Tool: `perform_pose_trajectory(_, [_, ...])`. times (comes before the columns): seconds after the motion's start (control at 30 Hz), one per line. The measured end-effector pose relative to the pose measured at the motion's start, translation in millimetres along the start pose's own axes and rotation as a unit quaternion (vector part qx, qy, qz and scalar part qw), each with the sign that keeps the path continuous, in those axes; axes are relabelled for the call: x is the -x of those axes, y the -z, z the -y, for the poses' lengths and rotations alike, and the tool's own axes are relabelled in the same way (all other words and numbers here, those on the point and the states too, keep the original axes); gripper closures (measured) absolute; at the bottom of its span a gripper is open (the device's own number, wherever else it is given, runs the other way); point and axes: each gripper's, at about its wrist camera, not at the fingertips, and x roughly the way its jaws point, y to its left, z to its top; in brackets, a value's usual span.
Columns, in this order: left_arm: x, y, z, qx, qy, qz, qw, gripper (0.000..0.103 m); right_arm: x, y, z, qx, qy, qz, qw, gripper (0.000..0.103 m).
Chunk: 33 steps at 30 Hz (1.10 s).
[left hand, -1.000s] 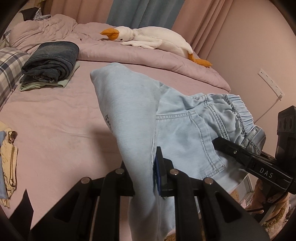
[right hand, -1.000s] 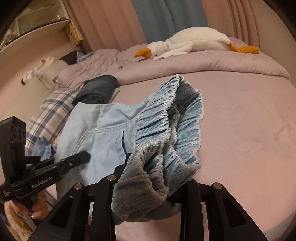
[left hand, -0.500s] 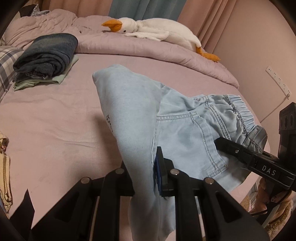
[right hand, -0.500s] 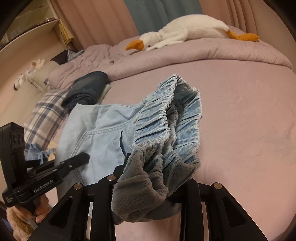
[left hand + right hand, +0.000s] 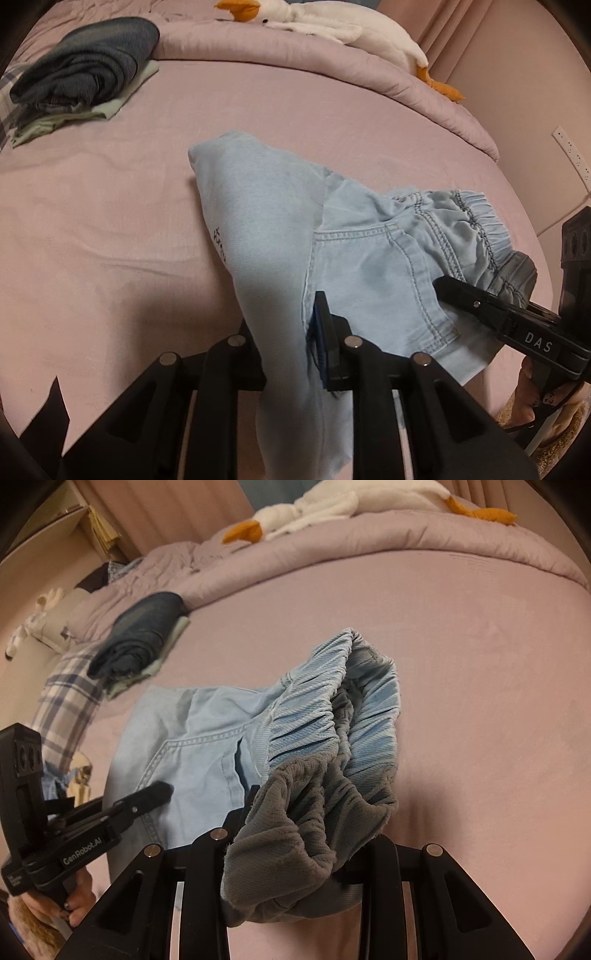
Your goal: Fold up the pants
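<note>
Light blue denim pants (image 5: 362, 258) hang between my two grippers over the pink bed. My left gripper (image 5: 291, 354) is shut on the folded leg end, which drapes over its fingers. My right gripper (image 5: 295, 853) is shut on the bunched elastic waistband (image 5: 332, 720); it also shows at the right of the left wrist view (image 5: 491, 310). The left gripper shows at the lower left of the right wrist view (image 5: 110, 812). A back pocket (image 5: 369, 269) faces up.
A stack of folded dark clothes (image 5: 85, 66) lies at the far left of the bed (image 5: 110, 221). A white goose plush (image 5: 332, 26) lies on the rumpled duvet at the back. A plaid pillow (image 5: 66, 709) is at the left. A wall socket strip (image 5: 569, 147) is at the right.
Both grippers have moved forward and lower over the bed with the pants still held. The bed fills more of each view.
</note>
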Motion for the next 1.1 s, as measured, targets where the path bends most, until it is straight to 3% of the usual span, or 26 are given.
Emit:
perform_pose_trajectory(0.27, [-5.9,2.0,-10.3,0.018,0.009,-0.008,0.9998,0.073,-6.7,2.1,10.7,-0.016,-0.007,-0.012,1.0,0.071])
perform_pose_trajectory(0.43, [-9.5,2.9,-14.9,0.027,-0.002,-0.013,0.9996,0.057,-12.8,4.0,19.3,-0.03,-0.006,-0.023,0.999,0.065])
perform_pose_trajectory(0.47, [-8.6,3.9,-14.0,0.025,-0.006,-0.011,0.9996,0.055,-13.1,4.1,21.3,-0.034,-0.008,-0.024,0.999,0.063])
perform_pose_trajectory(0.6, [-3.5,11.6,-13.7,0.014,-0.036,-0.003,0.9992,0.032,-7.5,8.0,24.3,-0.034,0.012,-0.016,0.999,0.045])
perform_pose_trajectory(0.7, [3.1,19.6,-15.4,0.012,-0.069,0.0,0.9975,0.015,-0.8,10.5,27.3,-0.046,0.025,-0.016,0.999,0.04])
perform_pose_trajectory(0.77, [12.3,23.9,-17.1,0.027,-0.077,-0.003,0.9966,0.014,5.5,12.2,27.3,-0.05,0.043,-0.013,0.998,0.031])
perform_pose_trajectory(0.9, [37.8,29.9,-6.7,0.024,-0.077,0.003,0.9967,0.012,39.6,14.5,11.9,-0.016,0.104,0.021,0.994,0.027])
perform_pose_trajectory(1.03, [72.6,32.0,15.3,0.0,-0.088,0.042,0.9953,0.001,86.9,17.2,-6.7,0.021,0.107,0.082,0.991,0.019])
perform_pose_trajectory(1.1, [90.8,32.4,24.1,-0.008,-0.087,0.066,0.994,0.001,105.6,19.0,-14.5,0.029,0.112,0.104,0.988,0.015])
